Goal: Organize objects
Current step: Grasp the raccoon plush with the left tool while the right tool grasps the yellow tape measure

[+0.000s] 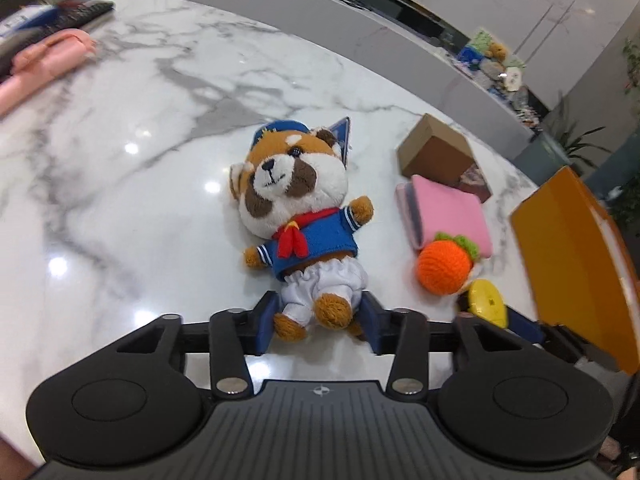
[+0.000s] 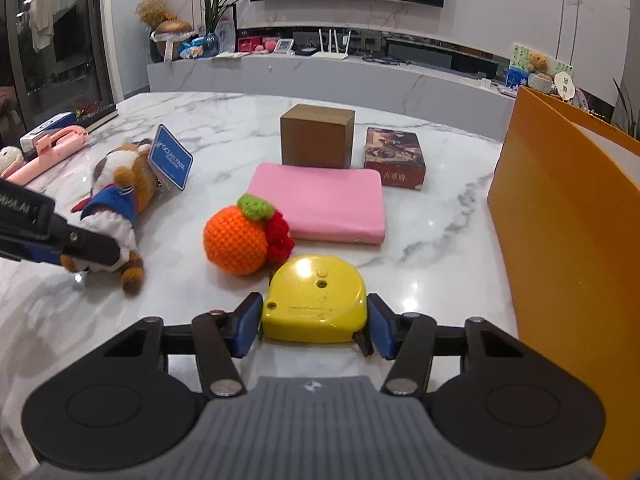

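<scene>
Marble table [image 2: 440, 216]: white with grey veining, bearing all items; surface glossy, with lamp reflections.

Orange paper bag [image 2: 568, 216]: upright at the right edge of the table, open at the top; well apart from the plush toy, near the tape measure.

Pink notebook [image 2: 320, 200]: lying flat at centre, its far edge just beside the brown cardboard box [image 2: 317, 136]; a dark printed box [image 2: 395, 159] sits to the right of the cardboard box, apart from it.

Red panda plush toy [image 1: 296, 208]: lying on its back on the table, left of the notebook; blue sailor top, red neckerchief, white shorts, blue cap; a blue tag [image 2: 170, 158] hangs at its head.

Crocheted orange [image 2: 236, 240]: green leaf on top, red crocheted piece touching its right side; just in front of the notebook's near corner.

Yellow tape measure [image 2: 314, 306]: on the table, just in front of the crocheted orange.

Left gripper [image 1: 320, 320]: jaws clenched around the plush toy's legs and shorts, blue pads against both sides; motion blur at the frame edges.

Right gripper [image 2: 314, 322]: jaws grasping the tape measure, pads pressed against its two sides.
</scene>
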